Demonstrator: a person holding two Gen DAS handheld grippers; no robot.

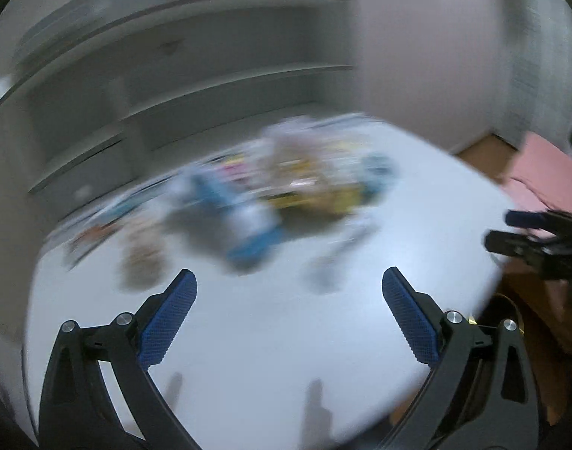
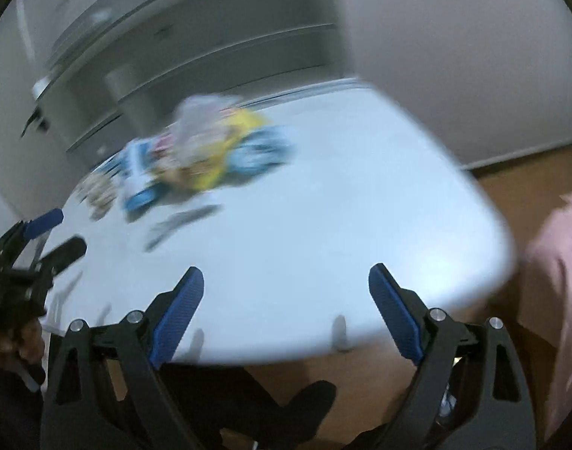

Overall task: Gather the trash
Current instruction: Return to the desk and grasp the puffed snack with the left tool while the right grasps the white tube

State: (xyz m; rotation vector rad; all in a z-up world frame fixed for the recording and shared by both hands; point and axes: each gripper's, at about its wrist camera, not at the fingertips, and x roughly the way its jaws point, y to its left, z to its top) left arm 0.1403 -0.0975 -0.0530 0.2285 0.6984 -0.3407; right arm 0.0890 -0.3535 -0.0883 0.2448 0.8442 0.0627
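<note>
Blue-padded left hand-held gripper wide, right hand-held gripper likewise

1 white table, 1 blurred heap of wrappers too smeared to count, 1 dark thin item beside it, 2 hand-held grippers: left hand-held gripper, right hand-held gripper, each with 2 blue pads

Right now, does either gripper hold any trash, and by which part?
Nothing is held. The left gripper and the right gripper are both open and empty above the table; the trash lies farther off.
</note>
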